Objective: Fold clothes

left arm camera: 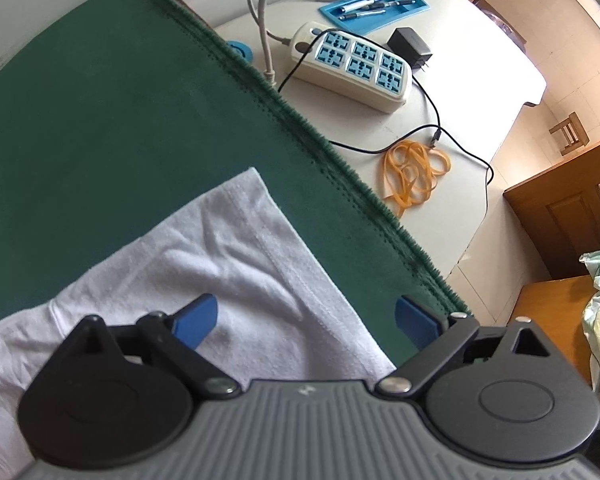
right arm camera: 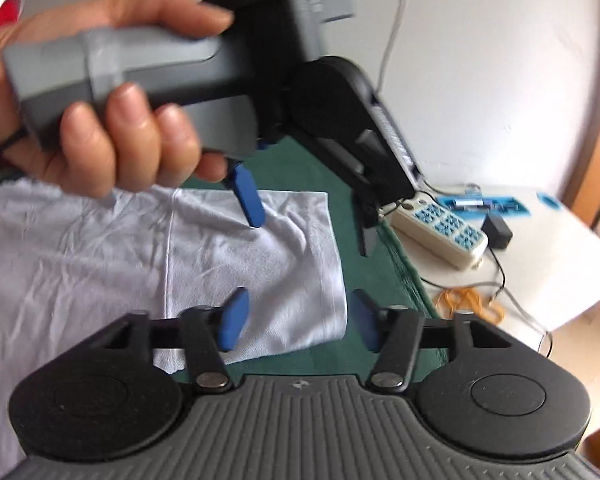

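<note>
While both grippers hang above it, the white garment (right arm camera: 256, 264) lies flat on the green cloth (left arm camera: 100, 120) that covers the near part of the table (left arm camera: 480, 80). The left gripper (left arm camera: 306, 322) has its blue fingers (left arm camera: 198, 320) spread wide, one over the white fabric and one over the green cloth near its fringed edge, holding nothing. The right gripper (right arm camera: 296, 318) is likewise spread apart and empty, straddling the right hem of the folded sleeve. In the right wrist view a hand (right arm camera: 112, 128) grasps the left gripper's grey handle. Past the cloth's right edge sit a cream power strip (left arm camera: 354, 66) with blue sockets, a black adapter (left arm camera: 410, 50), a blue pen tray (left arm camera: 376, 8) and orange rubber bands (left arm camera: 414, 174). No writing is legible anywhere; a small moulded mark on each gripper body is too faint to read.
</note>
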Demonstrator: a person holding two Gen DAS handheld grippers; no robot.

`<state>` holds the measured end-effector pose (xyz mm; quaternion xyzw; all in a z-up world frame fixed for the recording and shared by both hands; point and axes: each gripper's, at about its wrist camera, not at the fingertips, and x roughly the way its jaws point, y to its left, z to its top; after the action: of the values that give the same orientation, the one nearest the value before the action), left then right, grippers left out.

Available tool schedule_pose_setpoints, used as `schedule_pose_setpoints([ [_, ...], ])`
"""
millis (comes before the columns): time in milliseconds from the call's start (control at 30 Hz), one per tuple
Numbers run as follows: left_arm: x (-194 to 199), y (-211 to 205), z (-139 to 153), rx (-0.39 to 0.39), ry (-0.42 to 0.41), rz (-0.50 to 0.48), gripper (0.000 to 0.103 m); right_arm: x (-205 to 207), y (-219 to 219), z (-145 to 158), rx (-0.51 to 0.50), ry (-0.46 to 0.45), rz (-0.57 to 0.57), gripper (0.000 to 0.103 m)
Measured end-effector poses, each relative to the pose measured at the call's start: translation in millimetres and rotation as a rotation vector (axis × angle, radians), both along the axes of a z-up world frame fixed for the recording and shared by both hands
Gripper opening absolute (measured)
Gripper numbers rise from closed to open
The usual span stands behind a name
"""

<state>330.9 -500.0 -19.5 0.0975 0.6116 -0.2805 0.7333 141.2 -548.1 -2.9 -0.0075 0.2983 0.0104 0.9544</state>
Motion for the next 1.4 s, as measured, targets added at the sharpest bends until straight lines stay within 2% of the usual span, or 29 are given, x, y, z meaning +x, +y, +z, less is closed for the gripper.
schedule_pose_setpoints([
  [167, 2.8, 4.6, -1.2, 0.012, -0.001, 0.006, 0.096, 4.0, -26.4, -9.4, 0.275, 0.089, -0.092, 0.063],
  [300, 6.8, 9.5, 0.0, 0.020, 0.003, 0.021, 0.097, 10.6, -43.0, -19.5, 0.485, 0.085, -0.152, 0.057],
  [367, 6.9, 10.4, 0.2, 0.028, 0.007, 0.018, 0.097, 21.5, -50.5, -27.5, 0.568, 0.102, -0.158, 0.032],
  [400, 6.6, 10.4, 0.2, 0.024, 0.020, 0.014, 0.097, 26.9, -54.3, -31.5, 0.610, 0.111, -0.160, 0.008],
  [433, 6.3, 10.5, 0.3, 0.021, 0.033, 0.009, 0.097, 32.4, -58.1, -35.5, 0.652, 0.119, -0.163, 0.004],
  [500, 6.1, 10.8, 0.0, 0.000, 0.074, 0.004, 0.097, 30.6, -58.0, -33.4, 0.623, 0.098, -0.161, 0.004],
  [600, 4.2, 7.4, -0.4, -0.007, 0.100, 0.005, 0.098, 25.1, -35.3, -13.9, 0.438, 0.027, -0.080, 0.004],
  [733, 3.4, 3.6, -6.0, 0.031, 0.104, 0.000, 0.097, 19.7, 3.7, 9.3, 0.204, -0.055, 0.051, 0.003],
  [833, 2.0, 1.3, -7.8, 0.052, 0.093, -0.007, 0.092, 17.8, 30.1, 15.6, 0.043, -0.088, 0.114, 0.003],
  [933, -1.4, -2.3, -6.9, 0.077, 0.058, -0.026, 0.085, 12.1, 44.3, 17.1, -0.033, -0.107, 0.150, 0.003],
  [1033, -3.7, -2.1, -4.3, 0.082, 0.027, -0.034, 0.079, 2.3, 46.5, 19.0, -0.069, -0.115, 0.142, 0.004],
  [1067, -4.1, -1.4, -3.4, 0.081, 0.018, -0.034, 0.076, 1.1, 45.4, 19.2, -0.071, -0.106, 0.137, 0.004],
  [1100, -4.9, -1.5, -1.2, 0.083, -0.005, -0.037, 0.060, -0.7, 43.4, 19.3, -0.068, -0.100, 0.129, 0.007],
  [1133, -5.6, -1.5, 1.5, 0.086, -0.026, -0.046, 0.039, -2.6, 41.4, 19.4, -0.061, -0.099, 0.116, 0.015],
  [1167, -4.8, -0.6, 3.0, 0.072, -0.021, -0.051, 0.027, -4.5, 39.3, 19.6, -0.054, -0.098, 0.103, 0.022],
  [1200, -2.7, 1.4, 2.7, 0.049, 0.005, -0.044, 0.010, -6.4, 37.3, 19.8, -0.047, -0.097, 0.090, 0.042],
  [1233, -1.1, 4.1, 1.8, 0.034, 0.020, -0.032, 0.006, -9.8, 34.3, 20.5, -0.037, -0.104, 0.068, 0.054],
  [1300, 0.8, 8.0, 2.7, 0.011, 0.004, -0.010, 0.000, -16.2, 26.7, 22.0, -0.007, -0.112, 0.033, 0.056],
  [1367, 2.5, 13.9, 6.7, -0.029, -0.015, 0.017, 0.000, -20.1, 19.6, 21.7, 0.034, -0.109, 0.006, 0.057],
  [1400, 3.6, 17.9, 10.0, -0.055, -0.022, 0.034, 0.000, -21.3, 17.2, 20.5, 0.051, -0.109, -0.008, 0.062],
])
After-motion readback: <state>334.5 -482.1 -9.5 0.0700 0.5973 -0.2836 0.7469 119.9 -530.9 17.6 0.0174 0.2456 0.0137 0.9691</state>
